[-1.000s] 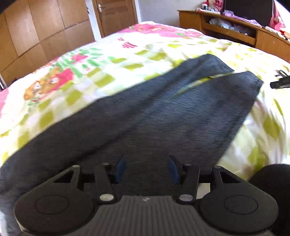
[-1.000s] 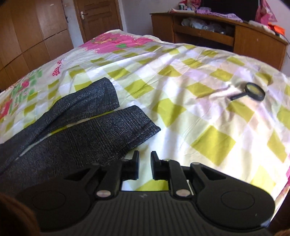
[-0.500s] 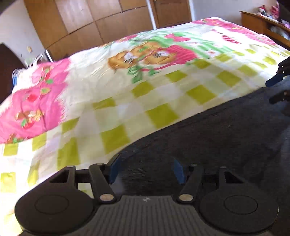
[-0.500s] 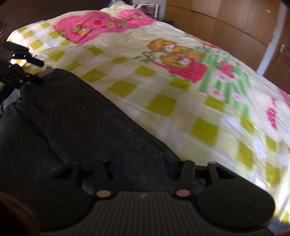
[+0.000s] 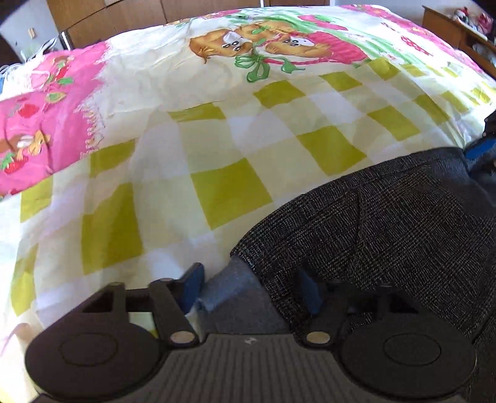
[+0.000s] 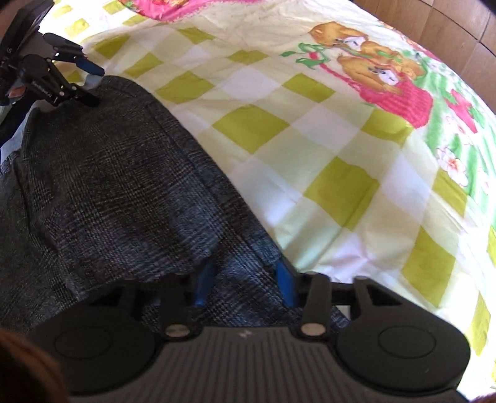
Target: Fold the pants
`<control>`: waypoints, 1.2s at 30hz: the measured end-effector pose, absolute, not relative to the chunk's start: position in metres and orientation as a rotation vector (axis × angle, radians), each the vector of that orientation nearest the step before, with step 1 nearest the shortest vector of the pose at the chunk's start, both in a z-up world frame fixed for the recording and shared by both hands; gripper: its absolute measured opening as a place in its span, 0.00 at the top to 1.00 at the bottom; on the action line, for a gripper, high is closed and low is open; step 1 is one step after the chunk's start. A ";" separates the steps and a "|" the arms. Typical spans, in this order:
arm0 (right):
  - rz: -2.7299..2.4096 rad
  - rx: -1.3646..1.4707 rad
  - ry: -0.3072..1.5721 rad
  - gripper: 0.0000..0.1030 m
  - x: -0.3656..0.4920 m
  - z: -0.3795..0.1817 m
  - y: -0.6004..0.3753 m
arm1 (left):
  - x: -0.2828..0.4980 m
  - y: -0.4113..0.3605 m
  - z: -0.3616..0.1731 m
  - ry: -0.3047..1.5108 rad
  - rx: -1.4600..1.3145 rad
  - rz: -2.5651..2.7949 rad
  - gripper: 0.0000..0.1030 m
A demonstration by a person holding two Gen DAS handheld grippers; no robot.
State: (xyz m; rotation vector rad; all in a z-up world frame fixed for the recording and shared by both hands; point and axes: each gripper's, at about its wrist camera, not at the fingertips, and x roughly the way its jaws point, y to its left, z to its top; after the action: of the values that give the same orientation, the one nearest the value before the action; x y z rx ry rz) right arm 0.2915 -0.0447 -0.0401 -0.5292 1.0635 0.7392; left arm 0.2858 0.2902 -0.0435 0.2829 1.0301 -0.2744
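Both grippers point steeply down at the bed. At the bottom centre of the left wrist view, the left gripper (image 5: 249, 286) has its jaws closing around a corner of the pants (image 5: 387, 235), with cloth between the blue pads; whether they already press on it cannot be told. At the bottom centre of the right wrist view, the right gripper (image 6: 245, 283) is also closing, with a fold of the same fabric between its blue pads.

The pants are dark grey with a fine check weave, lying rumpled on the bedspread (image 5: 217, 148), filling the lower right of the left view and the left half of the right view.

The bedspread has yellow-green checks, pink patches and cartoon bears. Wooden cupboards (image 5: 130, 12) stand at the upper edge.
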 end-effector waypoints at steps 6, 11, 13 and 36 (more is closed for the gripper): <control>0.642 -0.545 0.995 0.98 0.281 -0.016 -0.040 | 0.273 0.276 -0.023 0.982 0.385 -0.212 0.78; 0.602 -0.479 0.864 1.00 0.259 0.044 -0.053 | 0.247 0.276 0.019 0.911 0.354 -0.242 0.79; 0.603 -0.436 0.799 1.00 0.236 0.077 -0.062 | 0.223 0.275 0.039 0.869 0.338 -0.264 0.79; 0.835 -0.563 1.031 0.61 0.308 -0.043 -0.026 | 0.282 0.322 -0.024 0.975 0.174 -0.323 0.17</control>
State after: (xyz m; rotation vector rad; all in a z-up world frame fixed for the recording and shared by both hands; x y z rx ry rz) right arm 0.3084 -0.0257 -0.0432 -0.5626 1.0314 0.8352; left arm 0.2818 0.3215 -0.0241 0.1740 0.9746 -0.3227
